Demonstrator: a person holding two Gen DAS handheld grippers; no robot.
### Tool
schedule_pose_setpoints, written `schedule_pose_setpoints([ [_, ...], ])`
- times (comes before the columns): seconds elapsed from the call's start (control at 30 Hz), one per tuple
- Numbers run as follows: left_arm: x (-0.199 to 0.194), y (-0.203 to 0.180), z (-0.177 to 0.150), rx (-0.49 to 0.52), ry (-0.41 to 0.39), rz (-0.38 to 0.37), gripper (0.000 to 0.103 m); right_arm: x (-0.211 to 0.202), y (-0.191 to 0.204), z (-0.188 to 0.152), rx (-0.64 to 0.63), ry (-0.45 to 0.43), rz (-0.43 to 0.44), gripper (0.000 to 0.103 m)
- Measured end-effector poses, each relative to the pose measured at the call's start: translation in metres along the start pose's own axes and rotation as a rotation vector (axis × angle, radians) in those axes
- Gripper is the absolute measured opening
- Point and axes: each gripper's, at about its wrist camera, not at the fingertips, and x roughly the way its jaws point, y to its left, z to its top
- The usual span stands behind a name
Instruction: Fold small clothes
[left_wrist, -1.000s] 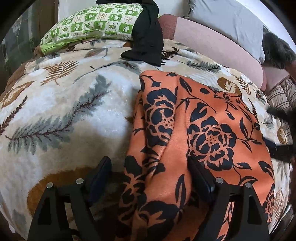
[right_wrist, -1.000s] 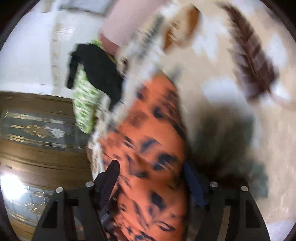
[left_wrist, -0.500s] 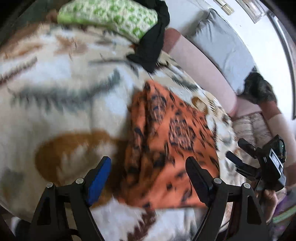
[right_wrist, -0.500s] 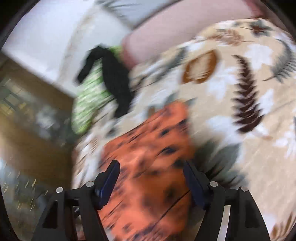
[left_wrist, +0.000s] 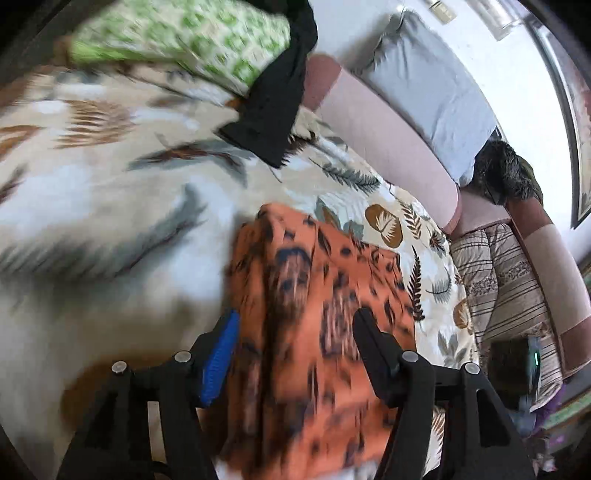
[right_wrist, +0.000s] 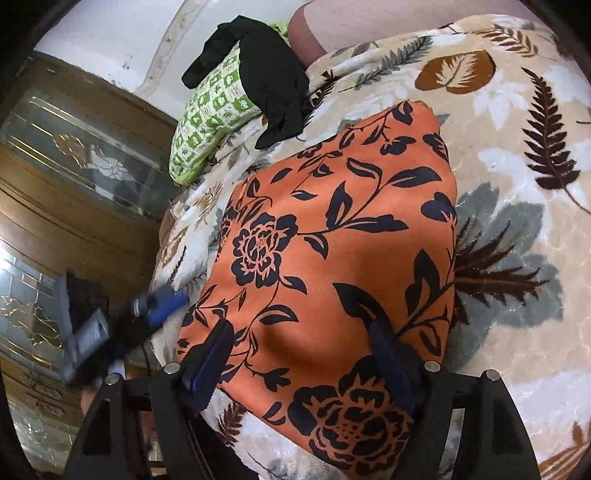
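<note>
Black garment (right_wrist: 273, 74) drapes green pillow (right_wrist: 210, 122) beyond orange cloth (right_wrist: 332, 240)

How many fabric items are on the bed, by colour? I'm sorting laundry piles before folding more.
Orange floral garment: 1
Black garment: 1
Green patterned pillow: 1
Leaf-print blanket: 1
Grey pillow: 1
Total: 5
</note>
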Motion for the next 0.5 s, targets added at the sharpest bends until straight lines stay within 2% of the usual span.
schedule_pose_setpoints([
  [0.03, 0.022, 0.007, 0.012, -0.022, 0.057, 0.002, 0.050, 0.001, 0.000, -0.001, -0.001, 0.000, 0.002, 0.079],
  [0.07, 0.047, 0.017, 0.022, -0.062, 0.133, 0.012, 0.025, -0.002, 0.000, -0.003, -0.001, 0.001, 0.004, 0.079],
  [0.1, 0.064, 0.027, 0.026, -0.111, 0.187, 0.004, 0.025, 0.000, 0.001, -0.002, -0.001, 0.004, 0.007, 0.079],
  [0.17, 0.065, 0.028, 0.030, -0.123, 0.177, -0.008, 0.021, -0.010, -0.005, -0.005, -0.002, 0.009, 0.017, 0.079],
  [0.2, 0.056, 0.013, 0.031, -0.025, 0.131, 0.031, 0.021, -0.009, -0.005, -0.004, -0.002, 0.016, 0.020, 0.079],
  [0.27, 0.049, -0.003, 0.026, 0.094, 0.081, 0.088, 0.022, -0.011, -0.007, -0.005, -0.004, 0.021, 0.027, 0.079],
  [0.3, 0.052, -0.001, 0.023, 0.092, 0.090, 0.100, 0.027, -0.009, -0.007, -0.004, -0.003, 0.025, 0.029, 0.079],
  [0.37, 0.069, 0.013, 0.020, 0.070, 0.127, 0.127, 0.059, -0.006, -0.007, -0.003, -0.003, 0.030, 0.035, 0.079],
  [0.43, 0.067, 0.020, 0.023, 0.037, 0.126, 0.130, 0.059, -0.007, -0.007, -0.003, -0.006, 0.032, 0.037, 0.079],
  [0.5, 0.051, 0.008, 0.026, 0.065, 0.082, 0.146, 0.058, -0.009, -0.004, -0.002, -0.012, 0.042, 0.031, 0.079],
])
